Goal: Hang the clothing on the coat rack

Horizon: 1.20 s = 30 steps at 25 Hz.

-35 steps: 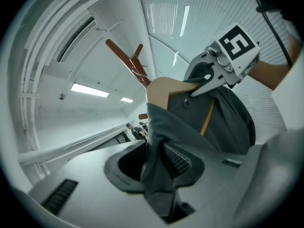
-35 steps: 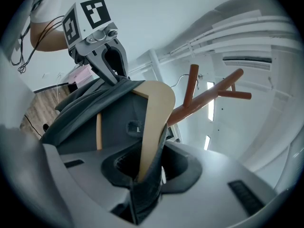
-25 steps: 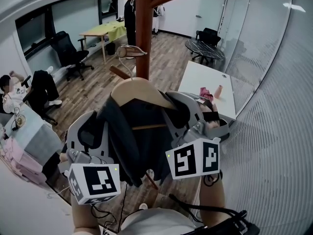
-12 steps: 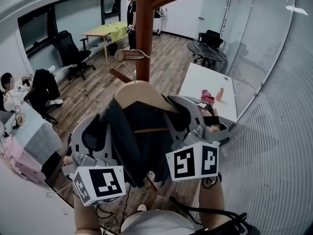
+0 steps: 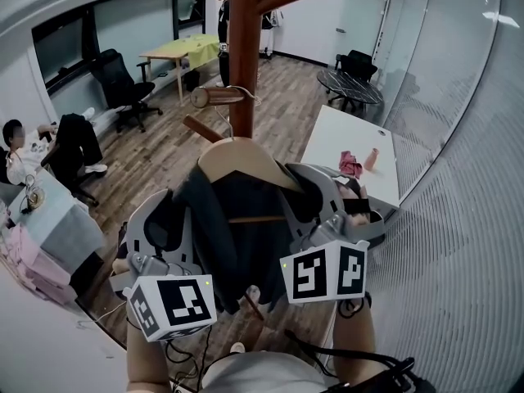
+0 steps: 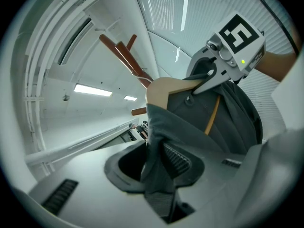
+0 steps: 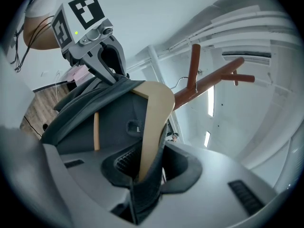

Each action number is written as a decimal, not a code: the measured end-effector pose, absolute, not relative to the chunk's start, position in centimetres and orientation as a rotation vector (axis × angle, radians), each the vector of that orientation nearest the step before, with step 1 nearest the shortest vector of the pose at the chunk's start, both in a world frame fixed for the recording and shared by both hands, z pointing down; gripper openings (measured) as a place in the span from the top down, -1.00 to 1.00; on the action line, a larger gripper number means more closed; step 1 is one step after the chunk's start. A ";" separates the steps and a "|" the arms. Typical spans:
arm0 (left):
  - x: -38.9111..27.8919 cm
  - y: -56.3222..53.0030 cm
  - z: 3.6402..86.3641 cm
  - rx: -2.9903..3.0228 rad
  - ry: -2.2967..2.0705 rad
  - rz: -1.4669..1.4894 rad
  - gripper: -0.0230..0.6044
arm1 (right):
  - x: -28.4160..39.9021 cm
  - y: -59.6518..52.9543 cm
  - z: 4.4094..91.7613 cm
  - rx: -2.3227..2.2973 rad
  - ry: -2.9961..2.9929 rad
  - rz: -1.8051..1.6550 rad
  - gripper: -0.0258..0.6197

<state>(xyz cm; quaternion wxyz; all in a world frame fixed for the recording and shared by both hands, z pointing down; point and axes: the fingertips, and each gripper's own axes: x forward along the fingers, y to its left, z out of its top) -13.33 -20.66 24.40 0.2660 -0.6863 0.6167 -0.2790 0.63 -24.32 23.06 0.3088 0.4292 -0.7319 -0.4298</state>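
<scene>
One dark garment on one wooden hanger, held up just in front of the one coat rack, whose pole is at 12 o'clock from the hanger. The hanger's hook is near the round-ended peg; can't tell if it's on it. Both forearms come up from 6 o'clock, and the two hand-held grippers are tilted upward. Left hand-held gripper is at 8 o'clock of the garment, jaws clamped on a fold of its cloth. Right hand-held gripper is at 4 o'clock, jaws pinching the hanger's end, cloth caught alongside.
</scene>
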 end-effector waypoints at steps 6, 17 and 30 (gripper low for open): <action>-13.3 -21.1 24.6 -1.851 1.662 -0.754 0.58 | 0.8 -24.3 23.1 1.149 -1.934 -1.140 0.58; -12.8 -21.8 24.4 -1.811 1.658 -0.715 0.57 | 1.4 -24.5 22.9 1.191 -1.917 -1.141 0.57; -15.4 -20.4 22.6 -1.613 1.718 -0.619 0.51 | 0.8 -23.1 22.1 1.284 -1.966 -1.139 0.35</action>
